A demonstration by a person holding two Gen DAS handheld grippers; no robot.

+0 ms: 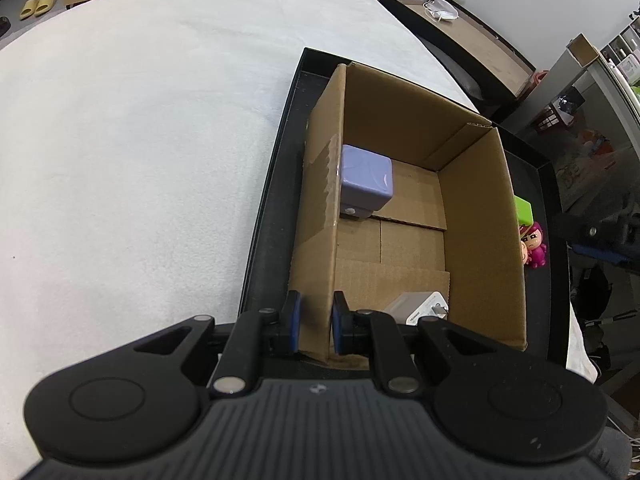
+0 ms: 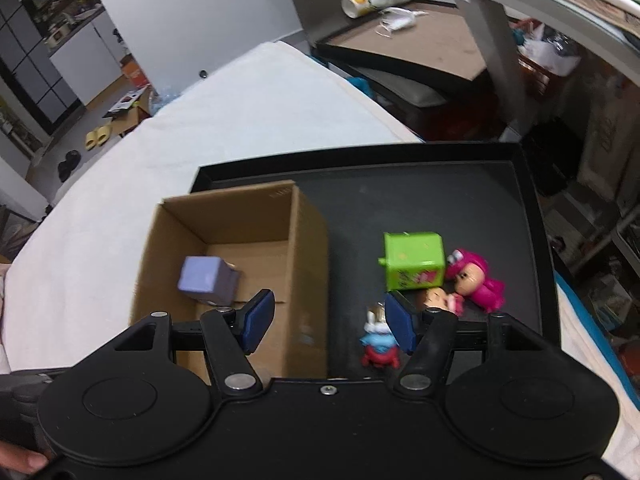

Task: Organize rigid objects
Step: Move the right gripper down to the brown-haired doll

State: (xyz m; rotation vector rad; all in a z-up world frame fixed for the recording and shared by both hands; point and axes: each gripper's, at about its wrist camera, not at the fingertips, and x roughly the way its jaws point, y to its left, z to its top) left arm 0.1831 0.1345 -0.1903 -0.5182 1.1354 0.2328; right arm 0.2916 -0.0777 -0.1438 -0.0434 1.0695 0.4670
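**Operator:** Status of both tools?

**Technician:** Left gripper (image 1: 314, 326) is clenched on the cardboard box (image 1: 480, 240) wall, steadying it. Right gripper (image 2: 327, 318) is released, nothing between the pads.

**Operator:** Next pick?

**Technician:** Probably the small red-and-blue figure (image 2: 378, 344) on the black tray (image 2: 400, 200), at five o'clock from the box (glossy, lumpy plastic). Centre the pads first. The lavender cube (image 2: 204, 280), smooth and square-edged, already lies inside.
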